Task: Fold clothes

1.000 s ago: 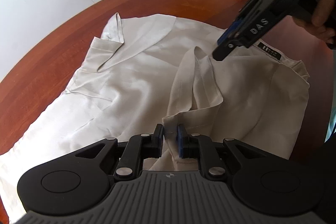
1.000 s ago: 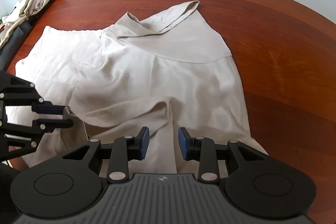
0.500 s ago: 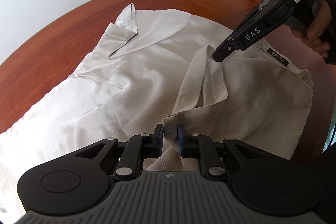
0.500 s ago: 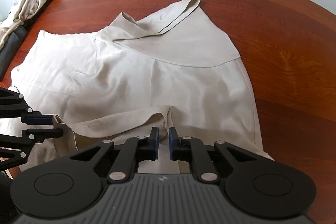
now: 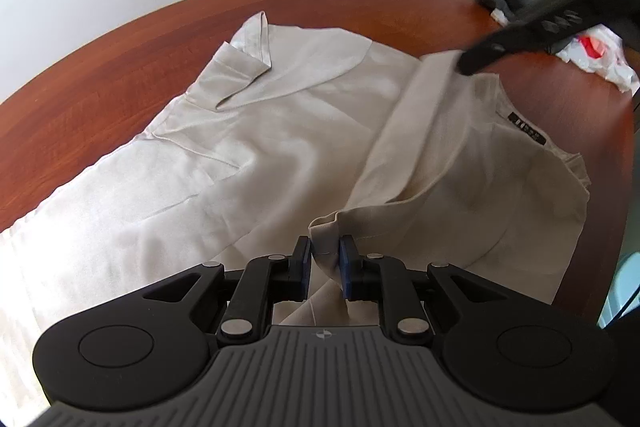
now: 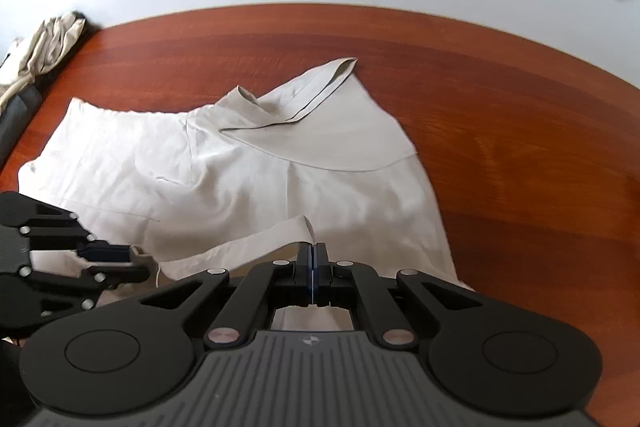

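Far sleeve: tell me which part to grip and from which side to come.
Grip the far sleeve at its cuff, coming from the bare table beside it. The cuff's hem is doubled over and stands slightly off the shirt, so jaws could likely slide under one edge there; elsewhere the cloth lies flat.

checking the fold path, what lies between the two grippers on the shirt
Only a raised strip of the shirt, running from the left gripper to the right gripper; the right wrist view shows it.

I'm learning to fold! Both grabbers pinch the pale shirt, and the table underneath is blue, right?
Not blue. The table is reddish-brown wood, as the right wrist view shows. The rest holds: the left gripper and right gripper both pinch the pale shirt.
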The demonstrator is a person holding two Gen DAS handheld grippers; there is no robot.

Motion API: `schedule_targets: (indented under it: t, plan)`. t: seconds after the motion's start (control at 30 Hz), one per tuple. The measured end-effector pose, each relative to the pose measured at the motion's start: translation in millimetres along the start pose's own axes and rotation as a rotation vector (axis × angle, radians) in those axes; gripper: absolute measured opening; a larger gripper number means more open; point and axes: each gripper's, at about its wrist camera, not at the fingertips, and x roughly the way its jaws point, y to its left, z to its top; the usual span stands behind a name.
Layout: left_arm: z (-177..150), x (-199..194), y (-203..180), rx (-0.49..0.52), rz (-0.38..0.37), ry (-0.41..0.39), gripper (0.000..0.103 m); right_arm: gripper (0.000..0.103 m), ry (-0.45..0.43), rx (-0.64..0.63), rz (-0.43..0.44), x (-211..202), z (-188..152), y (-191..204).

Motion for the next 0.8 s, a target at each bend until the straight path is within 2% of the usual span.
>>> schedule_targets:
  t: [0.2,0.3,0.53,0.7,0.8]
  plan:
    - [-5.4,-11.1,8.6,0.006,-0.071,-0.067,0.018,0.000,-0.024,0.099,-0.055,-34.8,-40.0,16.0]
    - [-10.4,-18.0,9.9,0.039,-0.105,-0.082,0.018,0.000,-0.020,0.149,-0.075,-40.2,-59.9,23.5]
    - [-21.4,-22.3,13.6,0.128,-0.137,-0.058,0.018,0.000,-0.005,0.270,-0.112,-41.3,-110.4,46.6]
    - [-29.7,-17.8,14.3,0.181,-0.131,-0.021,0.018,0.001,0.004,0.314,-0.099,-38.1,-131.1,62.8]
    - [-33.2,-14.8,14.5,0.202,-0.121,-0.004,0.026,0.001,0.035,0.317,-0.090,-30.1,-143.3,72.9]
